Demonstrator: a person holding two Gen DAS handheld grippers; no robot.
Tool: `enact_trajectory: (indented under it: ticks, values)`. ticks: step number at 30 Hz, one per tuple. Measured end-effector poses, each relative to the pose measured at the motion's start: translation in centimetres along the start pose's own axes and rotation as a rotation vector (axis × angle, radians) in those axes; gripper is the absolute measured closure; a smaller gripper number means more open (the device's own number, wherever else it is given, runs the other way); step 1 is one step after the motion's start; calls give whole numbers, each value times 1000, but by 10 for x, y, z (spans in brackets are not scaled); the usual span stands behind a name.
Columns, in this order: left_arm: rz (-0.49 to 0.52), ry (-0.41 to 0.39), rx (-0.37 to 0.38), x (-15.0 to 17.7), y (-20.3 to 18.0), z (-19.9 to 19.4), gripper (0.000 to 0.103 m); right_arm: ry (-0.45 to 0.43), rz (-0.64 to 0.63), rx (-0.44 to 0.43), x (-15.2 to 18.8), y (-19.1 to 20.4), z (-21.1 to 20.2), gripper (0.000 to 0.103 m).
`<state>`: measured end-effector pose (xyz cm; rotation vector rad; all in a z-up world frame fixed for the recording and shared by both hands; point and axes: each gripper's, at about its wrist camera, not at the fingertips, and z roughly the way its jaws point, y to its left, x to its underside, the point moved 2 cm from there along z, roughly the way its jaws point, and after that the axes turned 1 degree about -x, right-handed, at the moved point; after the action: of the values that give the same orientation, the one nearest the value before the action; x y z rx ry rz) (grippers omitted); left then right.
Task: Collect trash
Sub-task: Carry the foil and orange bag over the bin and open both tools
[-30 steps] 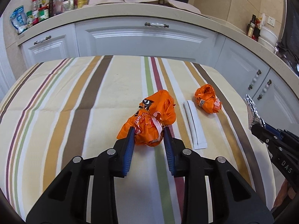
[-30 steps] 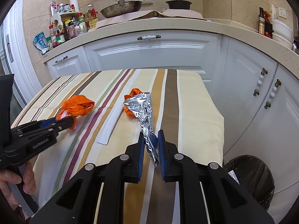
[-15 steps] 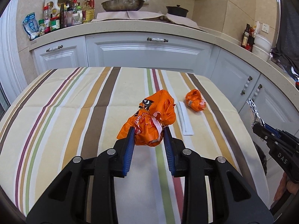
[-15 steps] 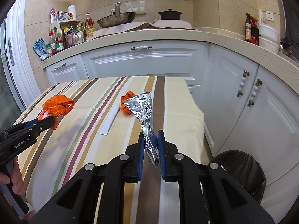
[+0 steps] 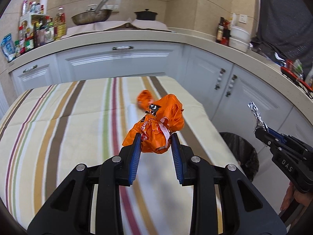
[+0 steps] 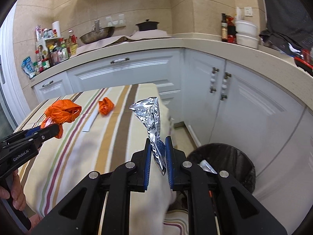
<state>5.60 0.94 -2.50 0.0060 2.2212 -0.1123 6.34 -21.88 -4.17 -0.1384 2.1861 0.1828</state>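
My left gripper (image 5: pixel 156 137) is shut on a crumpled orange plastic bag (image 5: pixel 158 125) and holds it above the striped tablecloth (image 5: pixel 68 129). My right gripper (image 6: pixel 158 141) is shut on a crinkled silver foil wrapper (image 6: pixel 150 113), held up past the table's right edge. The wrapper also shows in the left wrist view (image 5: pixel 256 117). A black-lined trash bin (image 6: pixel 228 162) stands on the floor right of the table, below the right gripper. A second orange wad (image 6: pixel 105 105) and a white paper strip (image 6: pixel 91 121) lie on the table.
White cabinets (image 6: pixel 244 105) close off the back and right sides. The countertop (image 6: pixel 195 45) holds a wok, a black pot, bottles and white bowls. The bin sits in the narrow gap between table and cabinets.
Both grippers have lifted and swung right with their loads. The right gripper has passed the table's edge and the bin is nearer and larger in both views.
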Motion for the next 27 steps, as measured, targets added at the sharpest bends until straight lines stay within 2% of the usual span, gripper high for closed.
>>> enact_trajectory:
  ticks: [7, 13, 27]
  values:
    - [74, 24, 107, 2, -59, 13, 73, -1, 67, 99, 18, -43, -18, 88]
    - [139, 30, 165, 4, -107, 26, 73, -5, 112, 170, 28, -76, -27, 88]
    - [232, 89, 234, 13, -183, 67, 73, 17, 210, 246, 41, -134, -17, 88]
